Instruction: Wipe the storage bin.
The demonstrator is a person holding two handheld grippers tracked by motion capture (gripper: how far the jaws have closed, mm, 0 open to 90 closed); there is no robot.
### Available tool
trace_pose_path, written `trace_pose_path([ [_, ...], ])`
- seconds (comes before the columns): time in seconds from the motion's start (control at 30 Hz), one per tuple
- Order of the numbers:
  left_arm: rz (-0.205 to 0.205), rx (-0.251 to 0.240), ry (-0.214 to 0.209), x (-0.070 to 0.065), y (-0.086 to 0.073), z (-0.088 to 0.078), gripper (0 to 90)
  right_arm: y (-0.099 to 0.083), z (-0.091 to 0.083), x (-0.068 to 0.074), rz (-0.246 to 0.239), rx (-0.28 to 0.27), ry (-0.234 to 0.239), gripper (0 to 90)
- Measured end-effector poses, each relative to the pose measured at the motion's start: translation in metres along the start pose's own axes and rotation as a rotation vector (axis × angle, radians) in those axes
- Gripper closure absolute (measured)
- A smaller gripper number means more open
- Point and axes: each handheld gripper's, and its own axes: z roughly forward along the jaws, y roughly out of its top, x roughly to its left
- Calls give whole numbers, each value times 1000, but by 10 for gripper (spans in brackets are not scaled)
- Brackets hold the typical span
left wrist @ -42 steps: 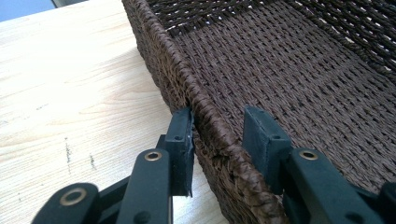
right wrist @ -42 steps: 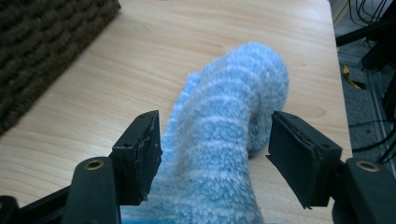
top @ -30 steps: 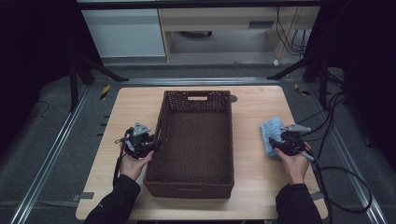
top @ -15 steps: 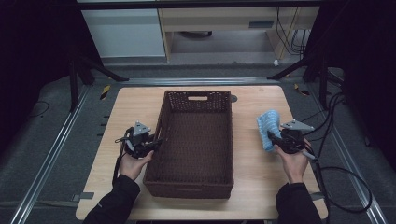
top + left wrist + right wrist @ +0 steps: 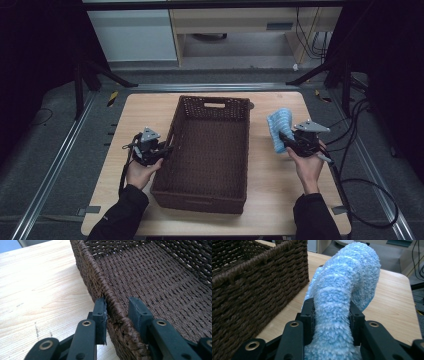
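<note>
A dark brown wicker basket (image 5: 214, 98) stands empty in the middle of the wooden table (image 5: 280, 200). My left gripper (image 5: 167, 148) straddles its left rim (image 5: 110, 297). One pad lies against the outer wall and the other stands a little off the inner side, the jaws having just closed slightly. To the right of the basket, my right gripper (image 5: 282, 140) is shut on a fluffy light-blue cloth (image 5: 279, 125). Its jaws have just been closing on it. The cloth (image 5: 347, 277) sticks up above the jaws, clear of the table, beside the basket's right wall (image 5: 262, 282).
Cables (image 5: 360, 150) trail from the right gripper over the table's right edge. Metal rails (image 5: 55, 165) run along both sides of the table. Pale cabinets (image 5: 135, 35) stand beyond the far edge. Bare tabletop lies on both sides of the basket.
The right gripper has closed on the blue cloth and lifted it off the table, moving slightly toward the basket. The left hand has stayed at the basket's left rim.
</note>
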Motion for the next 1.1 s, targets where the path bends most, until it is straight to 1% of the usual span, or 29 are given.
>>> trace_pose_path([
  [0.07, 1, 0, -2, 1, 0, 0, 681, 1, 2, 0, -1, 3, 1, 660],
  [0.1, 1, 1, -3, 1, 1, 1, 681, 2, 9, 2, -4, 11, 1, 660],
  [0.3, 2, -3, -8, 2, 1, 2, 682, 9, 30, 6, -31, 28, 7, 662],
  [0.33, 2, -3, -8, 2, 1, 2, 682, 9, 30, 6, -31, 28, 7, 662],
  [0.37, 2, -2, -5, 2, 2, 2, 682, 11, 40, 8, -39, 35, 9, 662],
  [0.4, 2, -2, -5, 2, 2, 2, 682, 11, 40, 8, -39, 35, 9, 662],
  [0.43, 4, -1, -4, 2, 2, 3, 682, 12, 49, 11, -50, 46, 13, 662],
  [0.5, 6, 1, -4, 2, 2, 3, 683, 12, 52, 12, -57, 50, 14, 662],
  [0.53, 8, 1, -2, 1, 2, 3, 683, 11, 60, 14, -64, 66, 16, 663],
  [0.57, 8, 1, -2, 1, 2, 3, 683, 11, 60, 14, -64, 66, 16, 663],
  [0.6, 8, 1, -1, 1, 2, 2, 683, 10, 65, 15, -70, 74, 22, 664],
  [0.63, 8, 1, -1, 1, 2, 2, 683, 6, 75, 18, -78, 85, 26, 667],
  [0.67, 8, 1, -1, 1, 2, 2, 683, 6, 75, 18, -78, 85, 26, 667],
  [0.7, 7, 1, 0, 1, 2, 2, 683, 5, 78, 19, -84, 90, 28, 670],
  [0.73, 7, 1, 0, 1, 2, 2, 683, 3, 82, 20, -77, 102, 34, 672],
  [0.83, 8, 4, 4, 0, 2, 3, 683, -2, 93, 25, -95, 118, 62, 682],
  [0.87, 8, 4, 4, 0, 2, 3, 683, -2, 93, 25, -95, 118, 62, 682],
  [0.93, 10, 6, 9, -1, 3, 3, 683, -1, 97, 26, -94, 113, 85, 687],
  [0.97, 12, 9, 12, -1, 3, 3, 683, 0, 97, 27, -75, 98, 108, 690],
  [1.0, 12, 9, 12, -1, 3, 3, 683, 0, 97, 27, -75, 98, 108, 690],
  [1.03, 15, 10, 13, -1, 3, 3, 683, 3, 96, 26, -56, 65, 132, 695],
  [1.07, 15, 10, 13, -1, 3, 3, 683, 3, 96, 26, -56, 65, 132, 695],
  [1.1, 15, 9, 12, -1, 3, 3, 683, 8, 92, 23, -37, 33, 140, 697],
])
